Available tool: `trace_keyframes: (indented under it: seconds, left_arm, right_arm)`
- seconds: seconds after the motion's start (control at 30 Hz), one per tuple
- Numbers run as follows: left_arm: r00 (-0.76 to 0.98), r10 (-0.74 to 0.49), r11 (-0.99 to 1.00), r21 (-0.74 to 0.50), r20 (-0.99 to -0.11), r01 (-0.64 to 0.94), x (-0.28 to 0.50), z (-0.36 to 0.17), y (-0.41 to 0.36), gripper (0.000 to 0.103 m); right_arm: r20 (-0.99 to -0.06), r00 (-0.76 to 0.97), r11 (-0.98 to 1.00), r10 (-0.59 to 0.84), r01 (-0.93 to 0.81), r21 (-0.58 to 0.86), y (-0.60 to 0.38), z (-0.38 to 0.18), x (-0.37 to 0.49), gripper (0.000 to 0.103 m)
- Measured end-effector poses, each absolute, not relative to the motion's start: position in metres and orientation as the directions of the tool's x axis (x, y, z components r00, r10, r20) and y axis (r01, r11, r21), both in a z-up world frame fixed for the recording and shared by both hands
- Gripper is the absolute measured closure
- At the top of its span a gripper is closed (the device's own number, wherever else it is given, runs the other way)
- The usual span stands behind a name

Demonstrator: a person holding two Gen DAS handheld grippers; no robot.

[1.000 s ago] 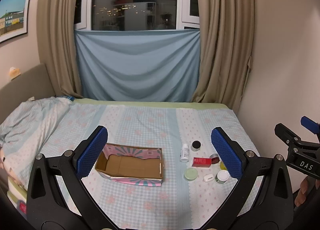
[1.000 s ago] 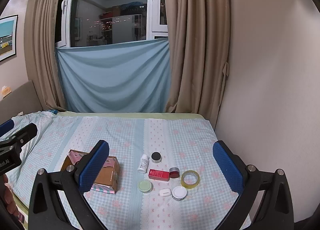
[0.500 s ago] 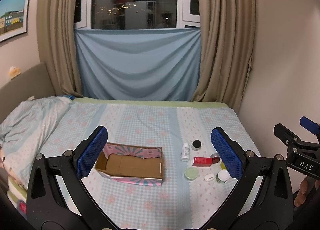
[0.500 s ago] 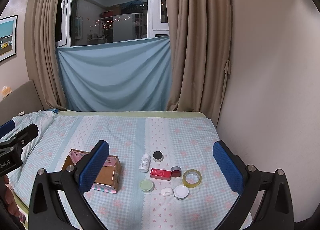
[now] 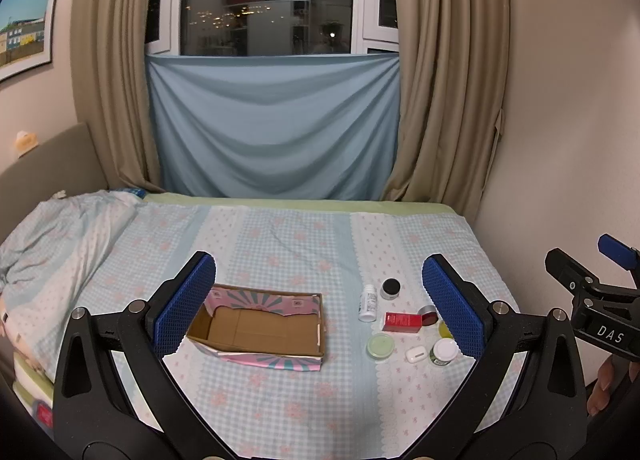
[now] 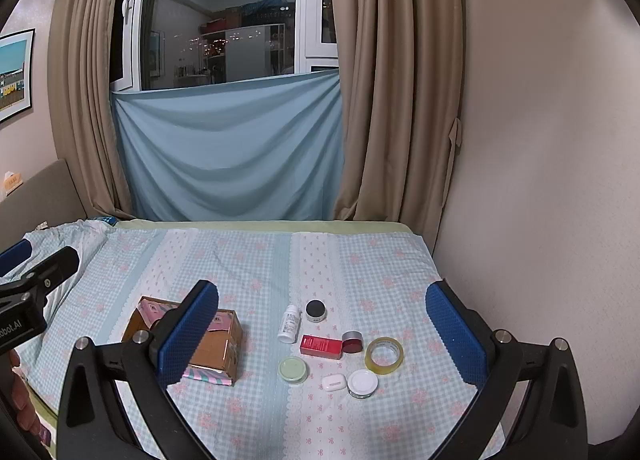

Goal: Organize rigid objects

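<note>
An open, empty cardboard box with pink patterned sides lies on the bed; it also shows in the right wrist view. Right of it lie several small items: a white bottle, a black-lidded jar, a red box, a red-capped jar, a tape roll, a green lid, a white earbud case and a white-lidded jar. My left gripper is open and empty above the box. My right gripper is open and empty above the items.
The bed has a checked blue sheet, with a crumpled duvet at the left. A wall runs close along the bed's right edge. Curtains and a blue cloth hang at the far end.
Both views have shifted very slightly. The objects and both open grippers stand as before.
</note>
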State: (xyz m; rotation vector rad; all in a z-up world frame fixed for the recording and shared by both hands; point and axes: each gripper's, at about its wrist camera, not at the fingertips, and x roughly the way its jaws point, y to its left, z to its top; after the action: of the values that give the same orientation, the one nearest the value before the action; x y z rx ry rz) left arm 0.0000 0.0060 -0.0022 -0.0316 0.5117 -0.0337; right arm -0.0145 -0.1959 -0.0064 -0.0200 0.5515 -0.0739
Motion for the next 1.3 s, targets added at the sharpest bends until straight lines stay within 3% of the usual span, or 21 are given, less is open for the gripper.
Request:
trace_keyframes:
  seconds: [0.53,0.77,1.03,1.3]
  left_arm:
    - [0.868,-0.04,0.999,-0.034,-0.496,0.026,0.005,-0.005,0.0,0.001]
    - [0.832,-0.054,0.998,-0.064,-0.552,0.023,0.027,-0.02,-0.014,0.001]
    - [0.713,-0.073,0.996,-0.085,-0.697,0.02,0.076,-0.089,-0.062,0.001]
    - [0.583,-0.069,0.997,-0.077,-0.809,0.011,0.13,-0.187,-0.109,0.001]
  right_arm:
    - [-0.525,0.848,0.997,-0.073,0.064,-0.035,-0.197,-0.005,-0.014,0.0]
    - [-0.57,0.817,0.996,-0.09,0.089,-0.029,-0.214,-0.014,-0.001,0.0]
    - [-0.68,0.726,0.993,-0.101,0.117,-0.023,-0.267,-0.061,0.035,0.0]
    - [-0.8,0.598,0.994,-0.058,0.109,0.009,-0.322,-0.153,0.094,0.0]
